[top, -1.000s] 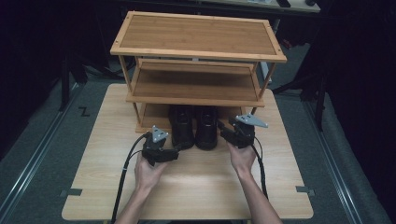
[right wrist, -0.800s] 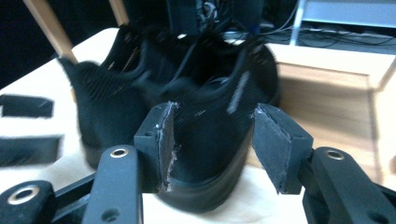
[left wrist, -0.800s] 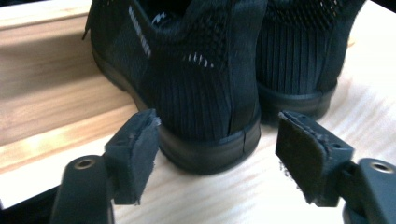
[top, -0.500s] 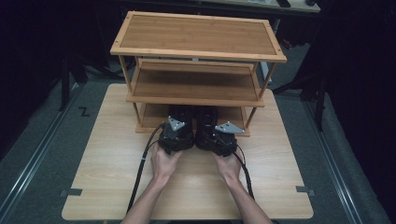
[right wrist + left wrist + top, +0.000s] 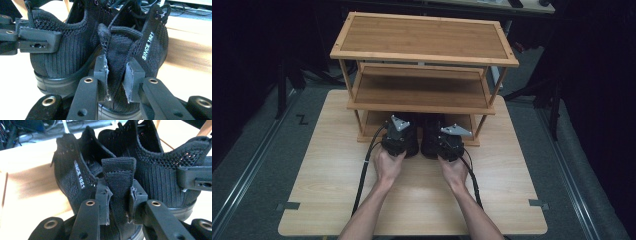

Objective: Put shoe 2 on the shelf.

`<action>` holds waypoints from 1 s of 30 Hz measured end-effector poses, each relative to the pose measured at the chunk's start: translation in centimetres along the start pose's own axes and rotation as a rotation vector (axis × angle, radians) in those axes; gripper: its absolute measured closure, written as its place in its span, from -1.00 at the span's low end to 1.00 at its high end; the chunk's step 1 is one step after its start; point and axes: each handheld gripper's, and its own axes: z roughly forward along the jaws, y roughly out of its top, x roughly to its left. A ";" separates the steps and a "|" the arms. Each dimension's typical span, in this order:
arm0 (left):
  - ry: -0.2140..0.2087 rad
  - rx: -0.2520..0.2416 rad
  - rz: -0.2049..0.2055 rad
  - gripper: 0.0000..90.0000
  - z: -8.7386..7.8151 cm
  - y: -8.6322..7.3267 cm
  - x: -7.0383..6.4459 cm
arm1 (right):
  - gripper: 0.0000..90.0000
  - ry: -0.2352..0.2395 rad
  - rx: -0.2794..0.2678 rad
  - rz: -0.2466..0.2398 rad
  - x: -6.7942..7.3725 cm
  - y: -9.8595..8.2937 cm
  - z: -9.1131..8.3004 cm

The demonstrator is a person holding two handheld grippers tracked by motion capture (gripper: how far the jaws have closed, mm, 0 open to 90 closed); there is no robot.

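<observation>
Two black knit shoes stand side by side on the table, toes under the lowest shelf of a wooden rack [image 5: 422,35]. My left gripper [image 5: 399,136] sits at the heel of the left shoe [image 5: 413,144]. In the left gripper view, my left gripper [image 5: 119,200] is shut on that shoe's heel tab [image 5: 118,175]. My right gripper [image 5: 448,141] sits at the heel of the right shoe [image 5: 428,140]. In the right gripper view, my right gripper [image 5: 117,75] pinches the right shoe's heel tab [image 5: 120,47]. Each gripper view also shows the neighbouring shoe [image 5: 160,175] [image 5: 65,57].
The three-shelf bamboo rack stands at the table's far half, its upper and middle shelves [image 5: 422,90] bare. Light wooden table [image 5: 412,200] extends toward me under the person's forearms. Dark floor and stands surround the table. The other gripper's jaw [image 5: 195,176] juts in beside each shoe.
Both grippers came inward from either side of the shoes to the heels. They now clamp the heel tabs. The shoes have hardly shifted.
</observation>
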 end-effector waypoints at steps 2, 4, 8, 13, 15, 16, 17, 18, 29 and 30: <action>0.011 -0.004 0.004 0.65 0.3 0.1 0.0 | 0.66 -0.008 0.004 -0.007 -0.1 0.3 0.2; 0.014 -0.005 0.007 0.65 0.4 0.1 0.0 | 0.66 -0.004 0.005 -0.003 -0.2 0.3 0.4; 0.019 0.003 0.028 0.63 0.7 -0.3 -0.1 | 0.64 -0.002 0.017 -0.013 -0.2 -0.1 0.9; 0.011 0.007 0.040 0.54 0.8 -0.8 0.0 | 0.47 -0.002 0.013 -0.013 -0.3 -0.2 1.1; -0.002 0.008 0.028 0.42 0.6 -1.0 0.1 | 0.33 -0.008 0.010 -0.019 -0.3 -0.3 0.9; -0.014 0.007 0.023 0.33 0.4 -1.2 0.3 | 0.26 -0.004 0.005 -0.020 -0.3 -0.3 0.7; -0.028 0.007 0.014 0.23 0.1 -1.5 0.4 | 0.21 0.002 -0.003 -0.019 -0.4 -0.4 0.4; -0.028 0.007 0.014 0.14 0.1 -1.5 0.4 | 0.21 0.002 -0.003 -0.019 -0.4 -0.4 0.4; -0.071 0.013 -0.035 -0.19 -4.7 -8.3 4.5 | 0.13 -0.044 0.000 0.002 -6.1 -6.8 -5.6; -0.048 0.035 -0.026 -0.19 -4.9 -9.0 4.9 | 0.14 -0.066 0.020 0.001 -6.7 -7.5 -5.8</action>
